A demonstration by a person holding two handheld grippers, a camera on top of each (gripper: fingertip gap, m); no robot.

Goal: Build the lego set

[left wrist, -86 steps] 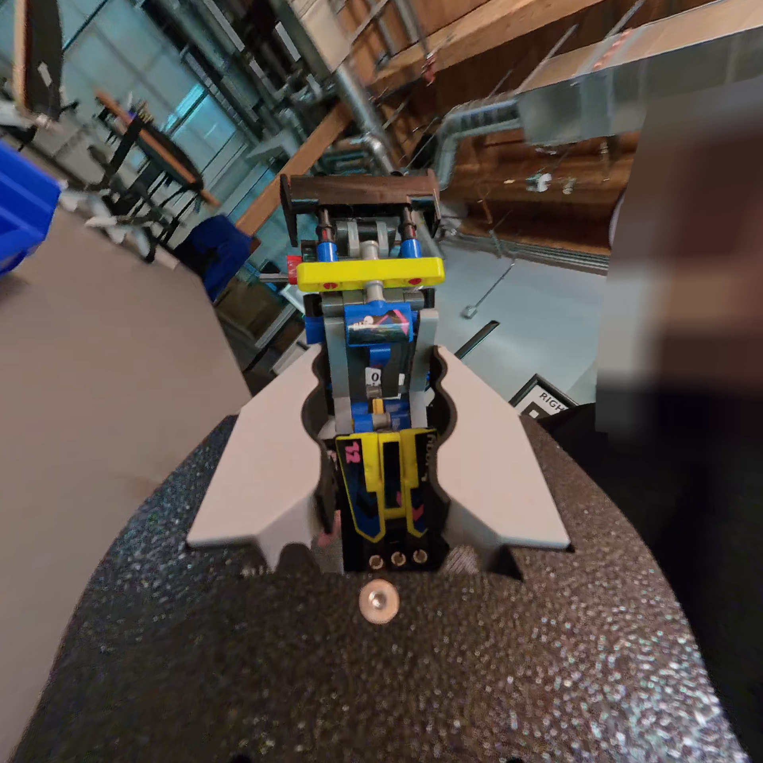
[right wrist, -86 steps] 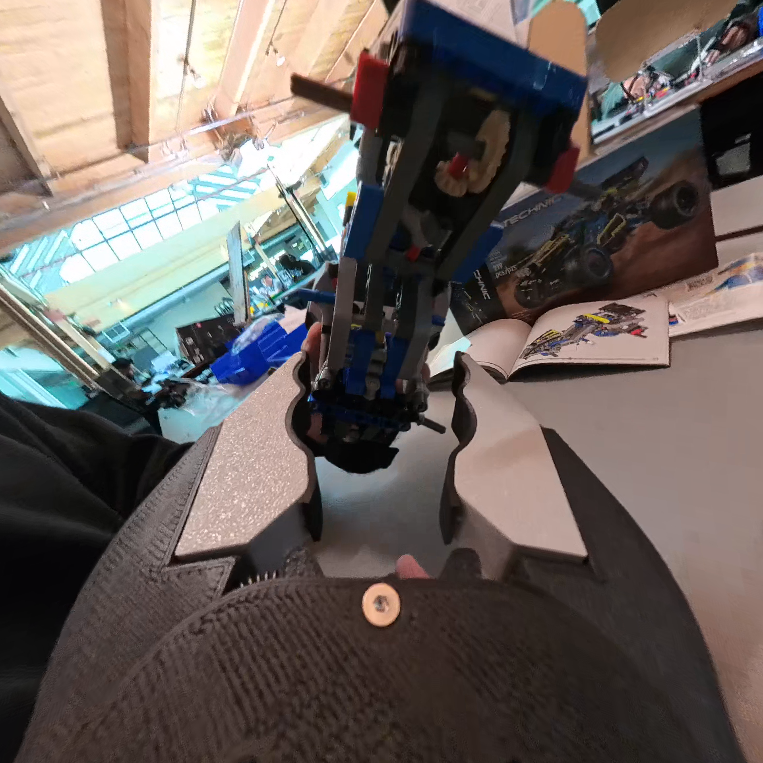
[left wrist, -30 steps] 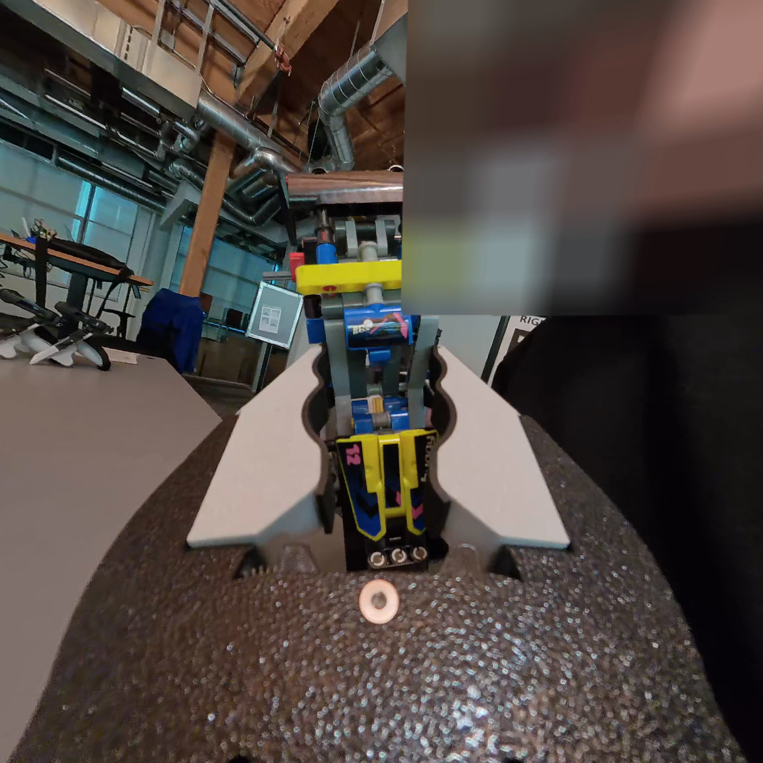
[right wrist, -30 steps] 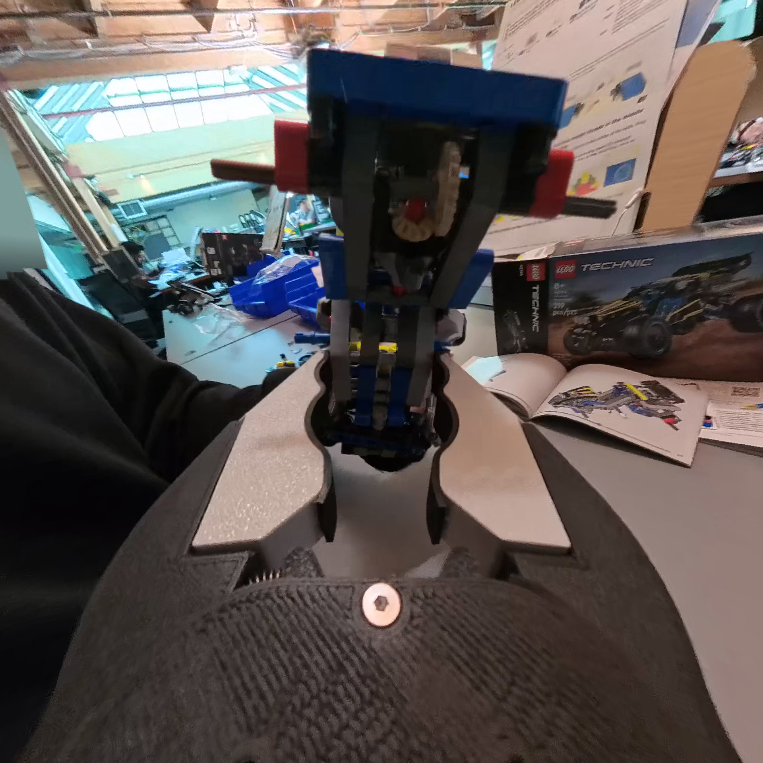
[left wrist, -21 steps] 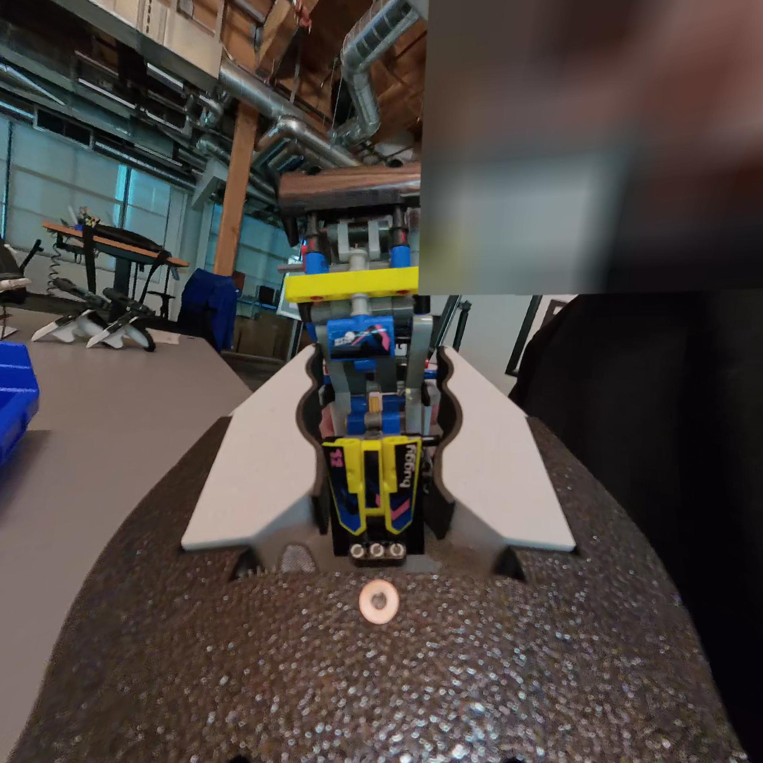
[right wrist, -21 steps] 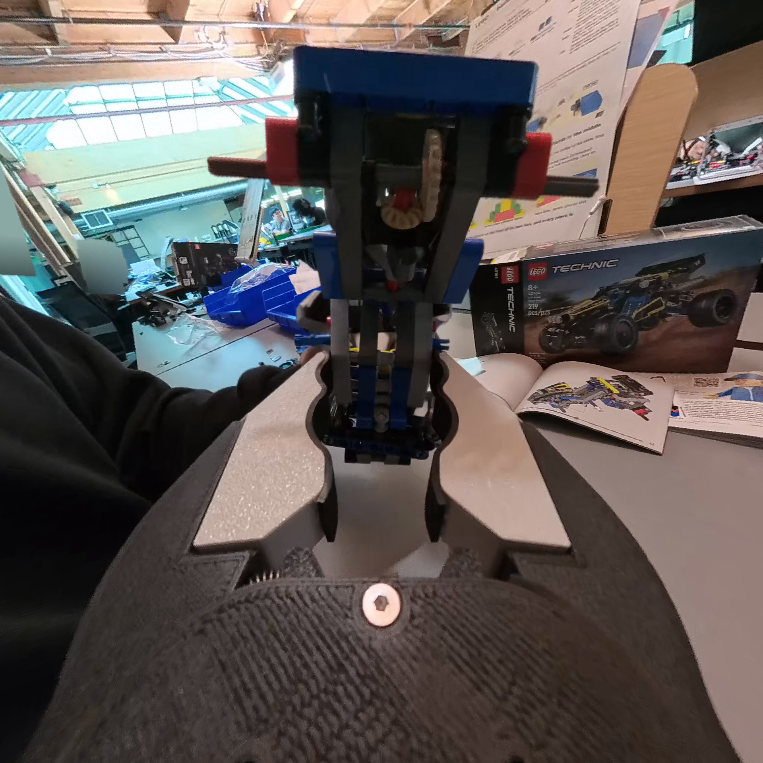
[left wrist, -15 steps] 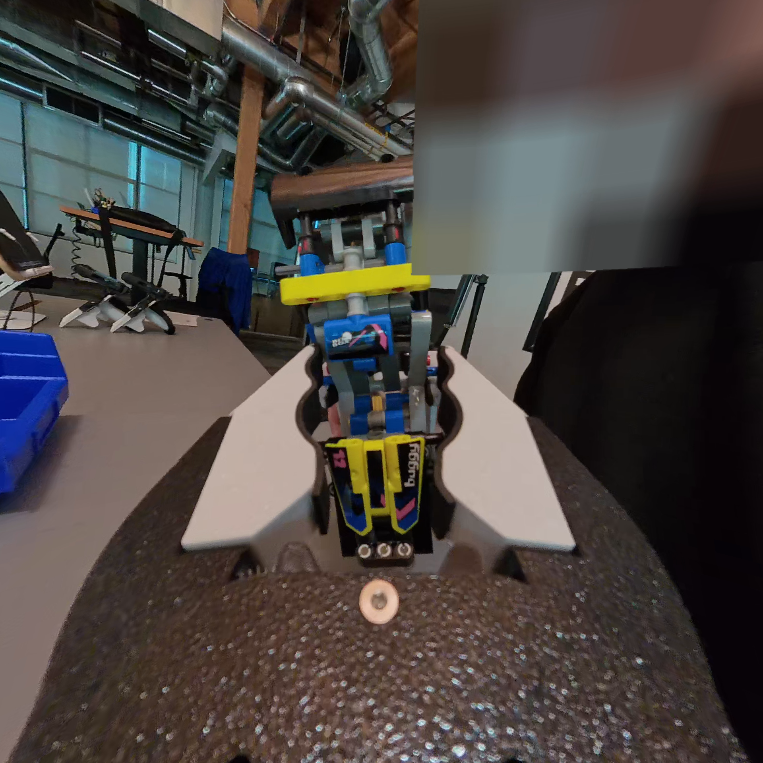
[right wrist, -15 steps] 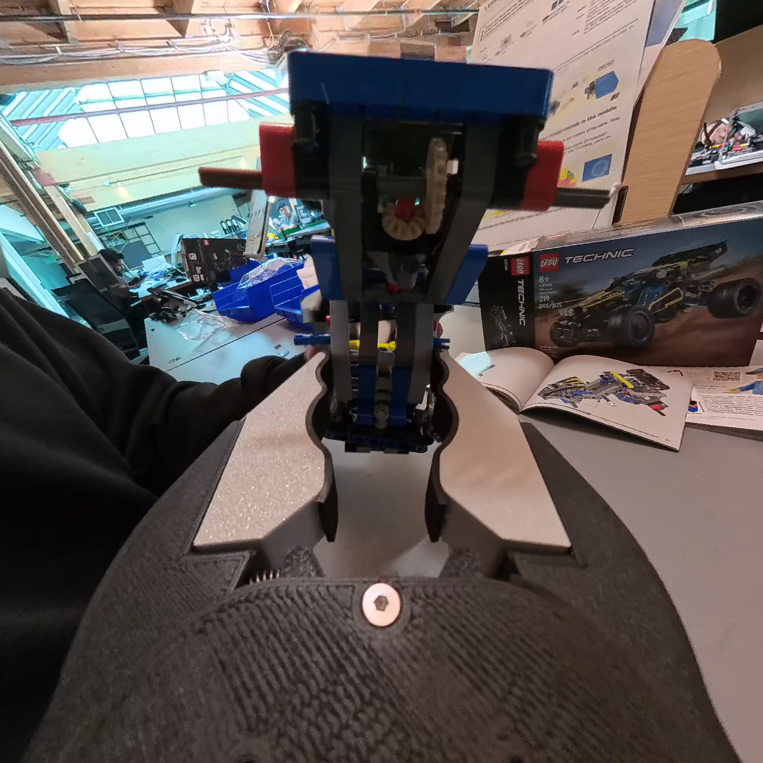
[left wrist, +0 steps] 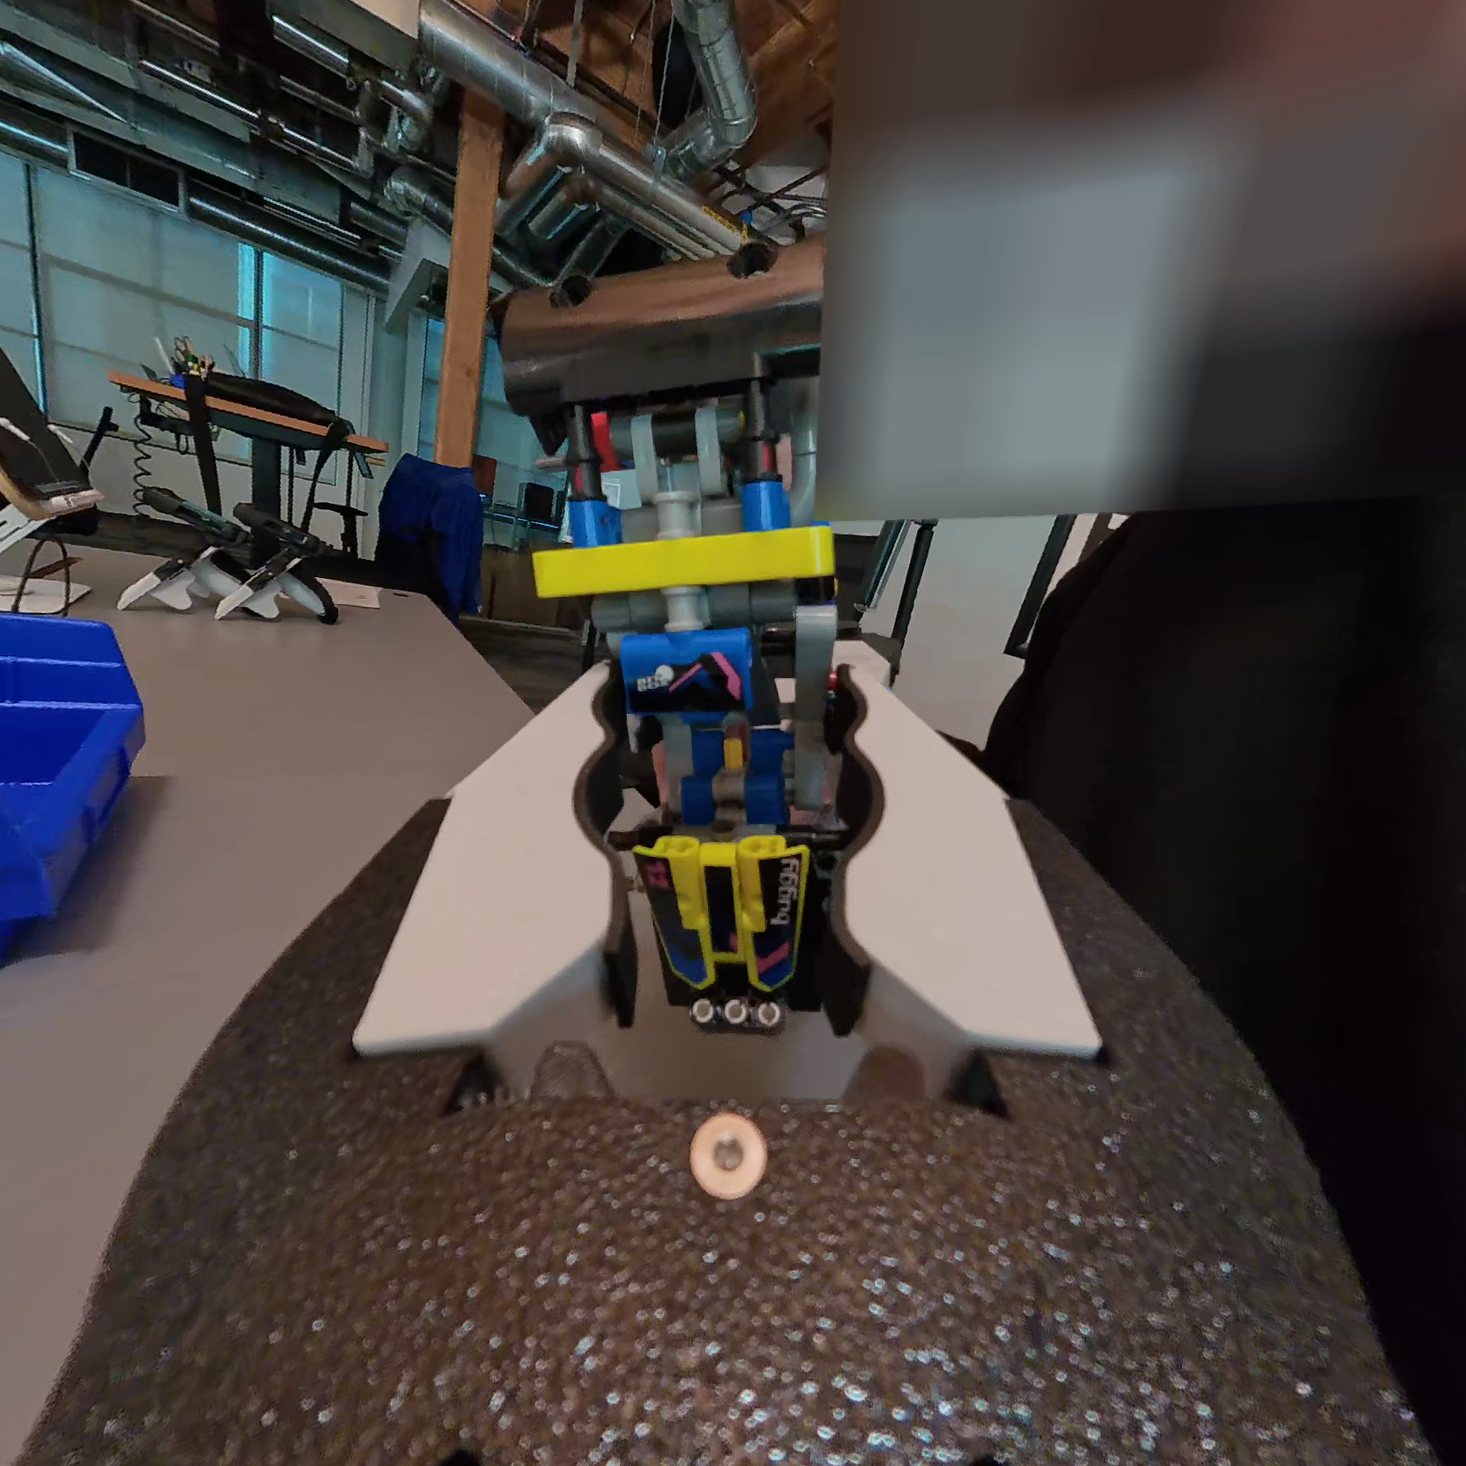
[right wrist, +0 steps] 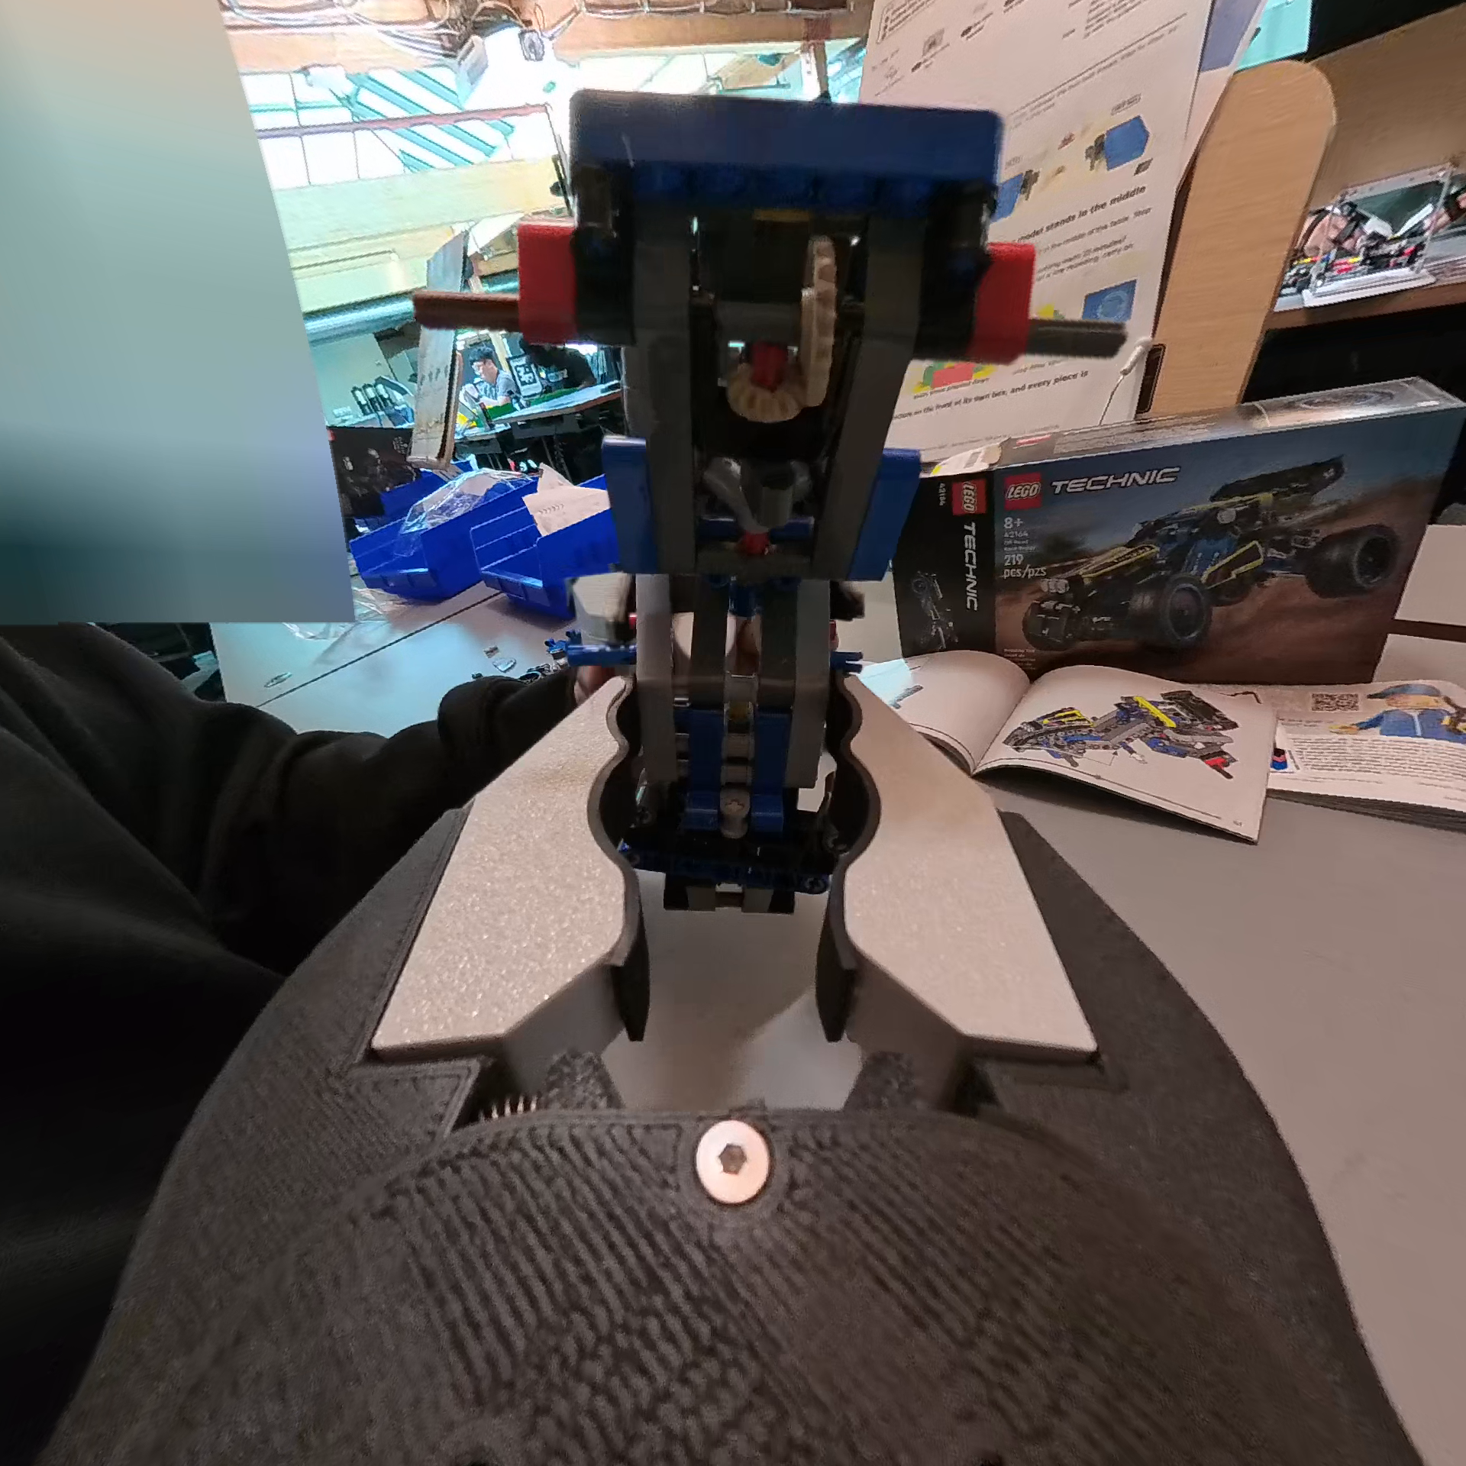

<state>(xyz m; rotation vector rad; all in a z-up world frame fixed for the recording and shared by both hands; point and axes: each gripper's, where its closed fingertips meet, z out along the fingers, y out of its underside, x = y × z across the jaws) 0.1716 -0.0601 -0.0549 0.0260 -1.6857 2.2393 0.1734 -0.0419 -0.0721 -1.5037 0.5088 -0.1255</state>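
Since the earlier frames both views have levelled out: the left wrist view has swung from ceiling beams down to the grey bench, and the brick-built model car has slid a little forward in the left tool, so less of its yellow-and-black nose sits between the fingers.

One model car is in the scene, held off the bench between the two tools. The left tool pinches its nose end, the grey fingers closed against the sides of the narrow chassis, with the yellow cross beam just beyond the fingertips. The right tool grips the same model car from its underside, fingers pressed on the grey side beams; the wide blue rear with two red bushes on the axle rises well above the fingertips.

Counted from the model car: one blue bin to its left in the left wrist view; two blue bins behind it in the right wrist view; one printed box to its right, with one open instruction booklet lying in front of that box. A black sleeve reaches in from the left toward the model car.
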